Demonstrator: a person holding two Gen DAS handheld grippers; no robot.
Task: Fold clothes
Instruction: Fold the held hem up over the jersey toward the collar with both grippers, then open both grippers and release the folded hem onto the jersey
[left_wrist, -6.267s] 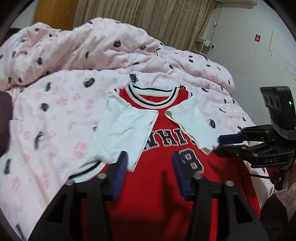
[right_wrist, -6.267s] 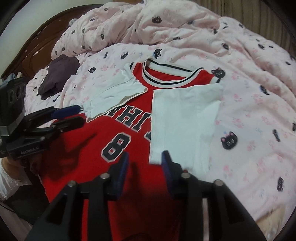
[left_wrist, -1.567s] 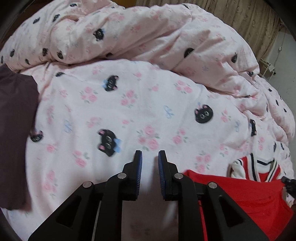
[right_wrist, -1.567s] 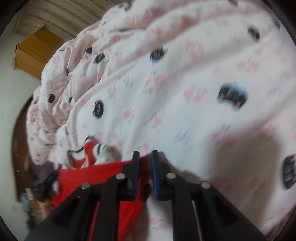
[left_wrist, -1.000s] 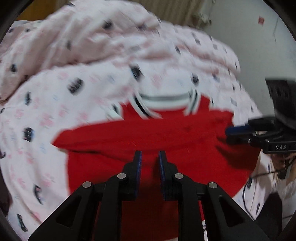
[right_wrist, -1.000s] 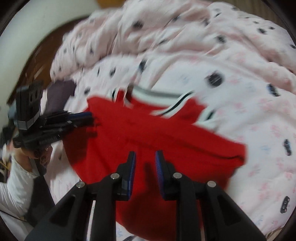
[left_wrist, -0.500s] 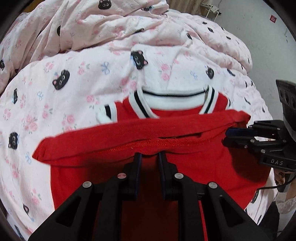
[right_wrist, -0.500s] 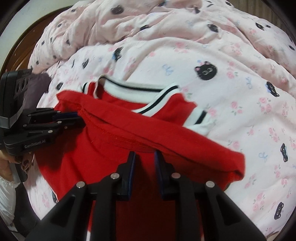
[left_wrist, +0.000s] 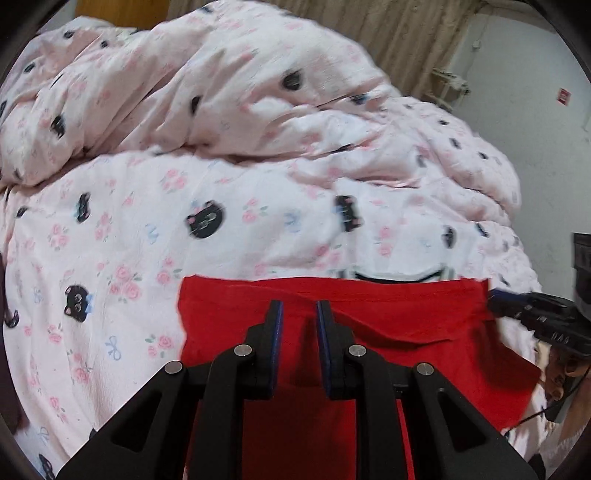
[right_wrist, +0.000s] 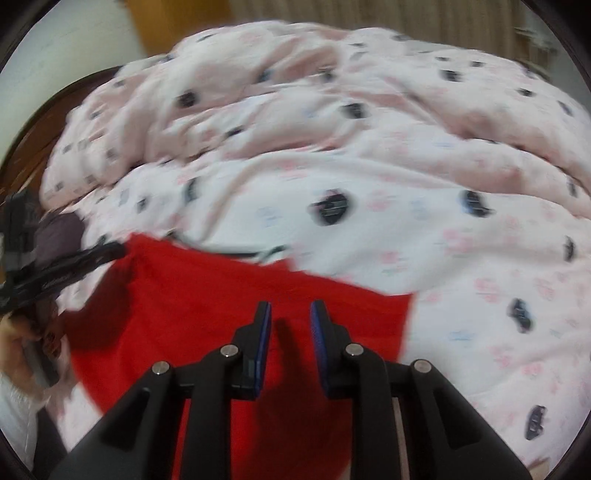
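The red jersey (left_wrist: 388, 332) lies on the bed, its bottom half folded up over the top, so only a strip of white striped collar (left_wrist: 399, 275) shows beyond the red edge. It also shows in the right wrist view (right_wrist: 221, 306). My left gripper (left_wrist: 298, 314) is open a little and empty, just above the folded red cloth near its far edge. My right gripper (right_wrist: 290, 314) is likewise open and empty above the cloth. The right gripper's tips show at the jersey's right corner in the left wrist view (left_wrist: 517, 301); the left gripper shows at the left corner in the right wrist view (right_wrist: 92, 254).
A pink quilt (left_wrist: 258, 129) printed with black cats and roses covers the bed and bunches up high behind the jersey. A dark purple garment (right_wrist: 62, 232) lies at the left. Curtains (left_wrist: 388, 33) and a white wall (left_wrist: 535, 110) stand beyond.
The jersey's hem has been carried up to the collar and laid down. Both grippers, shut on the red cloth half a second ago, have opened and let go.
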